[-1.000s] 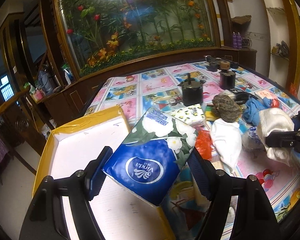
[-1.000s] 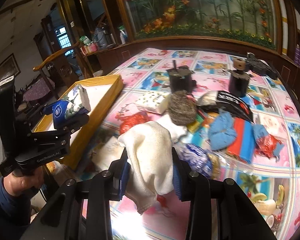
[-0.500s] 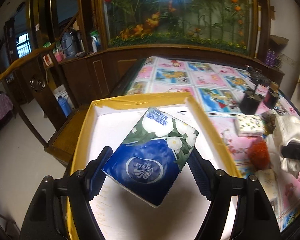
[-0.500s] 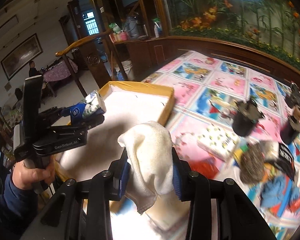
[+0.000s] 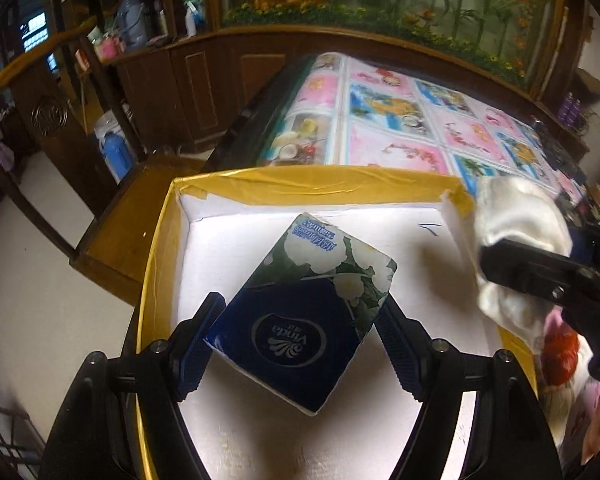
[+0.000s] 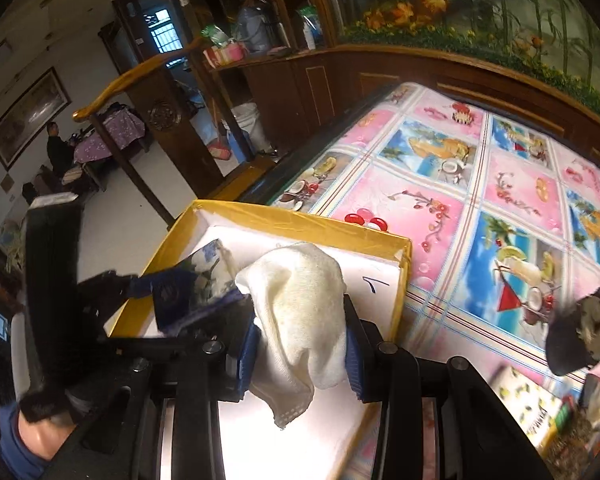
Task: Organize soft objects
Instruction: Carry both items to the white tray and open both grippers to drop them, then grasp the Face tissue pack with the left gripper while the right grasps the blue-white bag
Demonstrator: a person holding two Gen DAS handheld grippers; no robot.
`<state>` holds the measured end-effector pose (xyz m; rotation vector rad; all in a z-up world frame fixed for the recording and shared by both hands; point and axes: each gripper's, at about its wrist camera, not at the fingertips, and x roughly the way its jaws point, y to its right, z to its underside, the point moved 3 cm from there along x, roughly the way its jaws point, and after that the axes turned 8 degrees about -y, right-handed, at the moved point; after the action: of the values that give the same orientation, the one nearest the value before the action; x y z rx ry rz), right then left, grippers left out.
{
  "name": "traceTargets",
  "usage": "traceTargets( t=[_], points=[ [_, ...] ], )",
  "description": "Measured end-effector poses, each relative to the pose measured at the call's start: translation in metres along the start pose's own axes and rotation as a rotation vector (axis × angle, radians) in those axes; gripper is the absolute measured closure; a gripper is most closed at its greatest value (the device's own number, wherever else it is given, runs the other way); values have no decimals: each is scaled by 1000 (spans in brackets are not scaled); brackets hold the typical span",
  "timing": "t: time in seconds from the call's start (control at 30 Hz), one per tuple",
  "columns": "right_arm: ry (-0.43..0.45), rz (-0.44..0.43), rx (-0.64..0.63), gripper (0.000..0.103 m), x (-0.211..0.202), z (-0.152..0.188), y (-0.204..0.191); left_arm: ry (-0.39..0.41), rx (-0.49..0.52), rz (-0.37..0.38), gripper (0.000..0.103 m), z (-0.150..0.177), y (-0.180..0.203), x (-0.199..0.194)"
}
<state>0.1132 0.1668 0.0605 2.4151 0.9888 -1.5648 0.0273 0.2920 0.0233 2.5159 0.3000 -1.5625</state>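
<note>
My left gripper [image 5: 300, 334] is shut on a blue and floral Vinda tissue pack [image 5: 306, 312] and holds it above the white floor of the yellow-rimmed box [image 5: 300, 190]. My right gripper [image 6: 300, 354] is shut on a cream towel [image 6: 300, 312], which hangs over the box's right part [image 6: 308, 220]. In the left wrist view the towel [image 5: 516, 236] and the right gripper show at the right, over the box's right wall. In the right wrist view the tissue pack [image 6: 188, 288] is just left of the towel.
The box stands at the left end of a table with a pink and blue picture cloth [image 6: 480, 200]. A dark weight [image 6: 580, 336], a patterned packet [image 6: 528, 404] and other items lie at the right. A wooden chair [image 5: 112, 216] and cabinets [image 5: 204, 80] stand beyond the table.
Both grippers have moved left from over the cluttered table to above the box, each carrying its item. The towel has come close beside the tissue pack.
</note>
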Motion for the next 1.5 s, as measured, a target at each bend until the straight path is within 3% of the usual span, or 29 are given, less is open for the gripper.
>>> traceTargets(
  t=[0.27, 0.37, 0.43, 0.77, 0.97, 1.17, 1.37, 1.5],
  points=[
    [-38, 10, 55, 58, 41, -25, 14, -9, -25, 6, 27, -3, -1, 12],
    [-47, 19, 63, 44, 51, -29, 18, -16, -17, -2, 27, -4, 1, 17],
    [-51, 17, 66, 27, 53, -29, 19, -23, -14, -7, 26, -3, 1, 20],
    [40, -50, 71, 27, 8, -17, 23, 6, -16, -7, 26, 0, 5, 4],
    [124, -96, 89, 27, -52, 29, 42, 71, 5, 56, 26, 18, 26, -34],
    [224, -110, 142, 25, -121, 106, 79, 131, 98, 153, 18, 54, 79, -73],
    [312, -25, 245, 22, -181, 194, 133, 107, 250, 285, 17, 101, 157, -91],
    [351, 49, 312, 20, -207, 239, 168, 56, 369, 256, 11, 133, 210, -78]
  ],
)
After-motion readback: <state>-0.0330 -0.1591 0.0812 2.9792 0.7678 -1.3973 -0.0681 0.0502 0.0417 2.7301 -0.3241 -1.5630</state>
